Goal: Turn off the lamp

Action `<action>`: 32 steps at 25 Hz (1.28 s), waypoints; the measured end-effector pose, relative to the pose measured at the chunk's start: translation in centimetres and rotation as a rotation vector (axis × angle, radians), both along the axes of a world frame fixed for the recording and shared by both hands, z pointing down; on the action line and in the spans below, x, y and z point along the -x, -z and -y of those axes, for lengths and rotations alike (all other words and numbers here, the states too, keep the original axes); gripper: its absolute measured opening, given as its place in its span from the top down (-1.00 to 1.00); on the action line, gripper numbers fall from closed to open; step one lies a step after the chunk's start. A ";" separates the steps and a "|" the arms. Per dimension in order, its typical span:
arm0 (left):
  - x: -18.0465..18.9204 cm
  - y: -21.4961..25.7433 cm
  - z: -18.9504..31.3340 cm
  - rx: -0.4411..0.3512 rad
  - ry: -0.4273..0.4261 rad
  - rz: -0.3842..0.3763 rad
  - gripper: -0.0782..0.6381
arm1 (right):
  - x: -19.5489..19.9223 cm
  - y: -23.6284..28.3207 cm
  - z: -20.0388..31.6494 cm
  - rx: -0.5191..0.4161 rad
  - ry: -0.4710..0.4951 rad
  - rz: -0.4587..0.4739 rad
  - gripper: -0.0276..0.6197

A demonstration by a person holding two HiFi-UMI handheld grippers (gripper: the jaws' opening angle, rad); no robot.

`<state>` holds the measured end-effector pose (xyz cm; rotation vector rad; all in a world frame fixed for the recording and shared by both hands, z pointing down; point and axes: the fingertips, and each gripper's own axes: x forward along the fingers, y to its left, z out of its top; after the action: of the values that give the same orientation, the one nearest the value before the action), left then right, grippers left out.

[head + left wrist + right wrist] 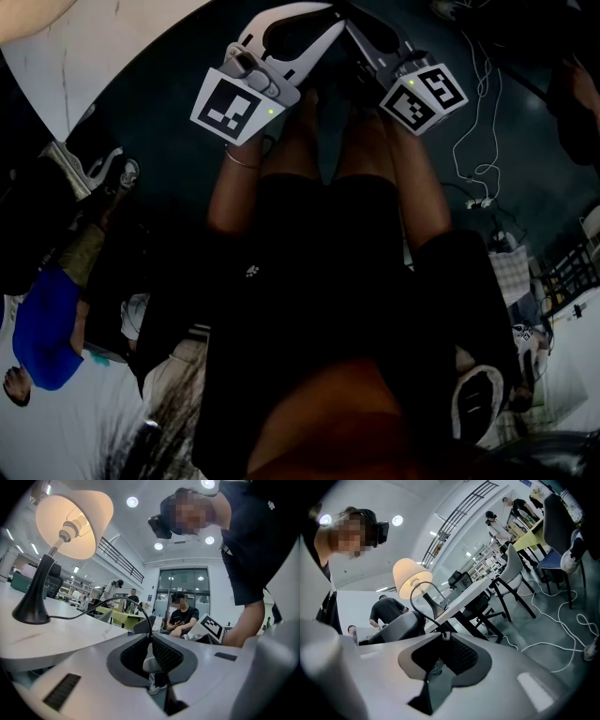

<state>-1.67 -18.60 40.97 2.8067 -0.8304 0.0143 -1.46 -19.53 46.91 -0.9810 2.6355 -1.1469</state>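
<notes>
On the white table at far left: the lamp, lit. Trailing rightward off the edge, its black cord, pinched in the closed left gripper. Just beside, seemingly pinched again in the narrowed right gripper. Anchor with the left; squeeze only the inline switch, probably there; avoid dragging the base across that smooth top. Beyond: chairs, loose floor cables, seated people.

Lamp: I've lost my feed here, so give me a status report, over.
Left hand-held gripper shut on cord. Right hand-held gripper closed on same cord. Lamp lit, on table. Nothing blocking.
</notes>
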 end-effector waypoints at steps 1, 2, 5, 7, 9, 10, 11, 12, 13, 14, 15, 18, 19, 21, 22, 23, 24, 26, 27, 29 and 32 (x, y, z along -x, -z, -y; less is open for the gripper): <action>0.0 -0.3 -0.2 -0.001 -0.004 0.020 0.72 | 0.1 0.1 0.0 -0.002 0.005 0.008 0.73; 0.1 -0.7 -0.4 0.003 -0.007 0.039 0.72 | 0.1 0.2 -0.1 0.001 0.006 0.023 0.73; 0.5 -1.7 -0.7 0.024 0.002 0.065 0.72 | 0.1 0.6 -0.1 0.011 0.010 0.075 0.73; 0.8 -2.3 -0.8 0.035 0.007 0.079 0.72 | 0.0 0.6 -0.2 0.016 0.014 0.091 0.73; 1.1 -3.1 -0.9 0.044 0.008 0.101 0.72 | -0.1 0.8 -0.3 0.023 0.013 0.108 0.73; 1.3 -3.6 -0.9 0.052 0.011 0.109 0.72 | -0.2 0.8 -0.3 0.025 0.012 0.116 0.73; 1.5 -4.0 -0.9 0.062 0.015 0.113 0.72 | -0.3 0.9 -0.4 0.027 0.012 0.122 0.73; 1.6 -4.5 -1.0 0.074 0.019 0.115 0.72 | -0.3 1.0 -0.4 0.028 0.012 0.126 0.73; 1.7 -4.9 -1.1 0.084 0.021 0.118 0.72 | -0.5 1.1 -0.4 0.029 0.010 0.130 0.73; 1.8 -5.3 -1.2 0.092 0.022 0.122 0.72 | -0.6 1.1 -0.4 0.031 0.007 0.134 0.73; 1.9 -5.7 -1.3 0.098 0.022 0.128 0.72 | -0.8 1.2 -0.3 0.033 0.003 0.141 0.73; 2.0 -6.5 -1.6 0.103 0.022 0.150 0.68 | -1.2 1.2 -0.2 0.039 -0.009 0.168 0.73; 2.0 -6.8 -1.7 0.105 0.022 0.159 0.62 | -1.4 1.2 -0.1 0.042 -0.011 0.173 0.73; 2.0 -7.3 -1.7 0.111 0.022 0.169 0.60 | -1.7 1.1 -0.1 0.046 -0.015 0.177 0.73; 2.0 -7.6 -1.7 0.116 0.021 0.170 0.59 | -1.8 1.1 -0.1 0.047 -0.015 0.180 0.73; 2.0 -7.9 -1.8 0.126 0.019 0.169 0.59 | -1.9 1.2 -0.1 0.049 -0.015 0.187 0.73; 2.0 -8.1 -1.8 0.135 0.018 0.167 0.59 | -1.9 1.3 -0.1 0.053 -0.015 0.197 0.73; 2.0 -8.7 -1.7 0.139 0.021 0.171 0.59 | -1.9 1.3 -0.1 0.066 -0.018 0.224 0.73; 2.0 -8.9 -1.6 0.136 0.021 0.177 0.59 | -1.9 1.4 -0.1 0.075 -0.021 0.242 0.73; 1.8 -9.0 -1.5 0.130 0.015 0.184 0.59 | -1.9 1.4 -0.1 0.096 -0.027 0.286 0.73; 1.6 -9.0 -1.5 0.137 0.012 0.179 0.59 | -1.9 1.6 -0.2 0.118 -0.036 0.342 0.73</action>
<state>-3.31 -17.12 49.94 2.6997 -0.8496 0.3125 0.46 -19.36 45.34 -0.7649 2.2969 -1.3390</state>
